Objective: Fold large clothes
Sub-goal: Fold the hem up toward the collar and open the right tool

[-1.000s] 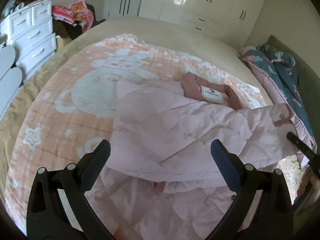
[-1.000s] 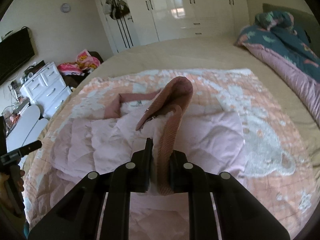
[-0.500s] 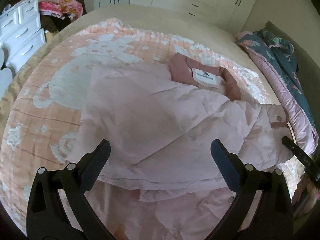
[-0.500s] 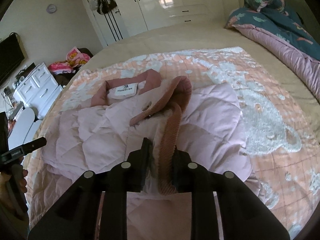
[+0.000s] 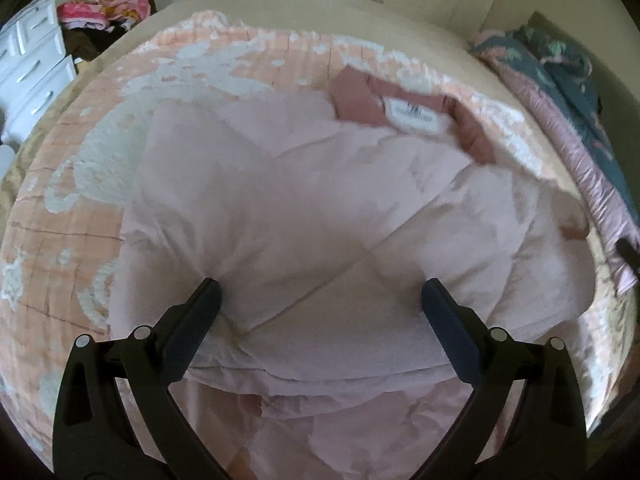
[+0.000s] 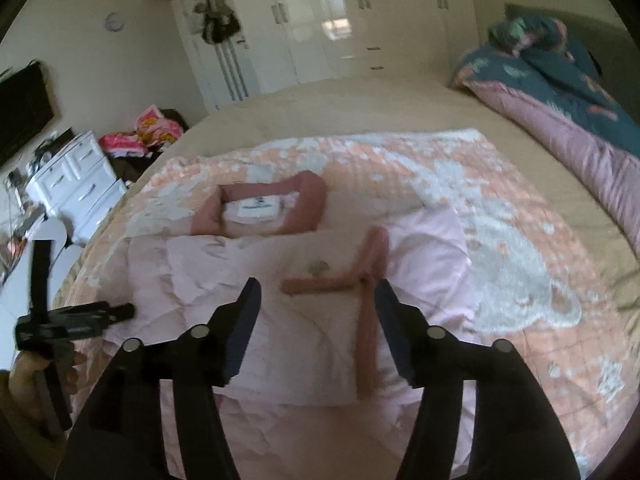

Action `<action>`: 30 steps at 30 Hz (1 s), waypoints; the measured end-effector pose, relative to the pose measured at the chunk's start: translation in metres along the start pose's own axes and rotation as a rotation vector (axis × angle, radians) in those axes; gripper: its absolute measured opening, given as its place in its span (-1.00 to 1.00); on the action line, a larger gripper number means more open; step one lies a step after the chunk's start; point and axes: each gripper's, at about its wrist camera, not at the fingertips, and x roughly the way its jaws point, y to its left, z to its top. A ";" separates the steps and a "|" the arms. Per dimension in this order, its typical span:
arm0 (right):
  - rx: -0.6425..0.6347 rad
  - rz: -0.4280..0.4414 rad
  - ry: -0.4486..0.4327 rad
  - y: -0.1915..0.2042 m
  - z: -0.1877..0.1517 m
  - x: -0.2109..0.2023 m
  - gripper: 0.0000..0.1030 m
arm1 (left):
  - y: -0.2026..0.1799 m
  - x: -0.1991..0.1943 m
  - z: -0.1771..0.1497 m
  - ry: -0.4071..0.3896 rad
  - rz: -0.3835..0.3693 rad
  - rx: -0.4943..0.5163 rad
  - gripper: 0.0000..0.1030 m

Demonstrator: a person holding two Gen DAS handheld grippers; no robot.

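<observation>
A pale pink quilted jacket (image 5: pixel 304 216) lies on the bed, its sleeves folded over the body. Its dusty-rose collar (image 5: pixel 360 98) with a white label (image 5: pixel 416 114) points away from me. My left gripper (image 5: pixel 320 300) is open and empty just above the jacket's lower part. My right gripper (image 6: pixel 316 300) is open above the jacket (image 6: pixel 240 280). The rose ribbed cuff and edge strip (image 6: pixel 370 280) lie loose on the jacket between and just ahead of the right fingers. The left gripper (image 6: pixel 72 316) also shows at the left of the right wrist view.
The jacket rests on a peach and white blanket (image 5: pixel 100 160) spread over the tan bed (image 6: pixel 360 108). A teal and pink duvet (image 6: pixel 560 92) is bunched at the right. White drawers (image 6: pixel 76 184) and a clothes pile (image 6: pixel 140 136) stand at the left. Wardrobes (image 6: pixel 320 20) line the far wall.
My right gripper has opened and let go of the ribbed cuff, which now lies on the jacket. The left gripper has moved lower and closer over the jacket.
</observation>
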 end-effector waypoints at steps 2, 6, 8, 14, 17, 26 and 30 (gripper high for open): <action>-0.043 0.016 0.008 0.014 0.004 0.003 0.18 | 0.001 0.009 -0.002 0.014 0.005 0.010 0.82; -0.119 0.047 0.046 0.042 0.010 0.016 0.28 | 0.008 0.018 -0.005 0.009 -0.002 0.005 0.84; -0.170 0.061 0.097 0.059 0.010 0.032 0.36 | 0.011 0.020 -0.007 0.006 -0.011 0.002 0.84; -0.227 0.045 0.264 0.086 0.000 0.089 0.37 | 0.014 0.021 -0.008 -0.004 -0.032 -0.003 0.84; -0.227 -0.002 0.348 0.084 -0.019 0.120 0.45 | 0.013 0.021 -0.008 -0.007 -0.033 0.003 0.84; -0.191 -0.018 0.314 0.077 -0.034 0.134 0.52 | 0.011 0.010 -0.012 -0.028 -0.031 0.009 0.84; -0.170 -0.010 0.308 0.076 -0.034 0.129 0.52 | 0.012 0.000 -0.013 -0.025 -0.035 -0.015 0.84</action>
